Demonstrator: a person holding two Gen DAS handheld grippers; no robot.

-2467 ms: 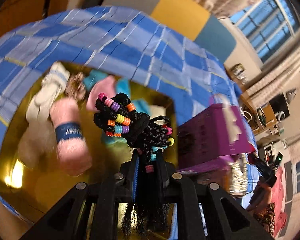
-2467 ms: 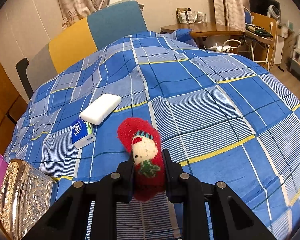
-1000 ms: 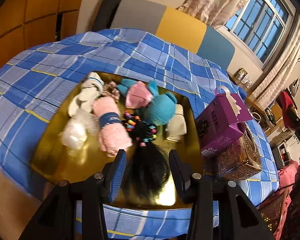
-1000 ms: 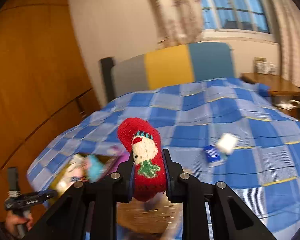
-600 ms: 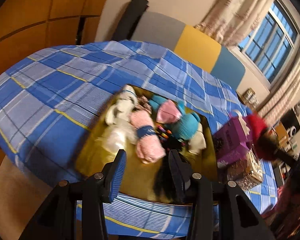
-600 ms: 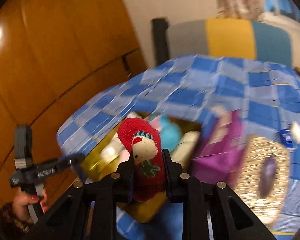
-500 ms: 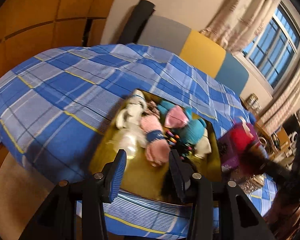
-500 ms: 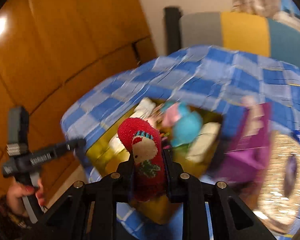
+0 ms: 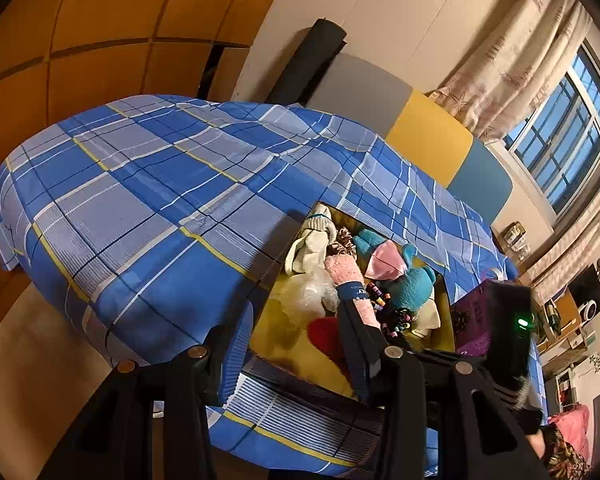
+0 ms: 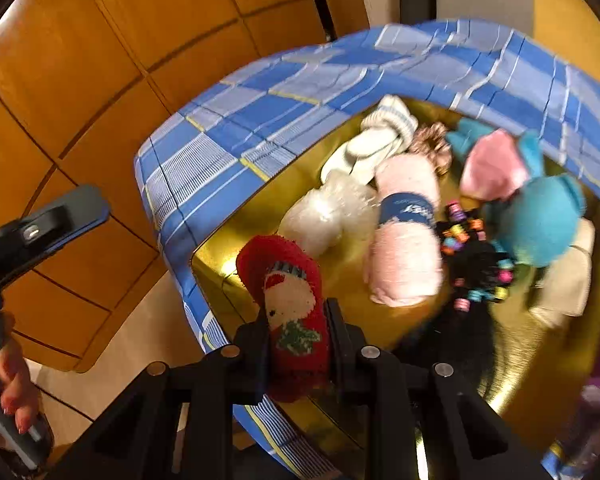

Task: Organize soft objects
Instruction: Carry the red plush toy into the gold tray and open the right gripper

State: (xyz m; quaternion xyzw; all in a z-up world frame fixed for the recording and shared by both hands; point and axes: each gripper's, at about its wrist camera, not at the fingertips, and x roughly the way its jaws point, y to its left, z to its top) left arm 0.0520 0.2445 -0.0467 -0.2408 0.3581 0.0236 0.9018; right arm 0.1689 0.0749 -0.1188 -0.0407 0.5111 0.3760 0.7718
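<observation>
Right wrist view: we see the right gripper clamped on a red sock with a snowman face, its pads pressing both sides. The sock hangs above the near corner of the gold tray, which sits on the blue plaid bedspread. In the tray lie a white sock, a clear crinkly bundle, a pink rolled towel with a blue band, a black braid with coloured beads, a teal plush toy and a pink piece beside it. At the left edge a hand holds the left gripper's handle.

In the left wrist view, the left gripper stands open with nothing between its fingers, off the near edge of the tray. The red sock shows over the tray's near part, held by the right gripper. A purple box stands just beside the tray's far side.
</observation>
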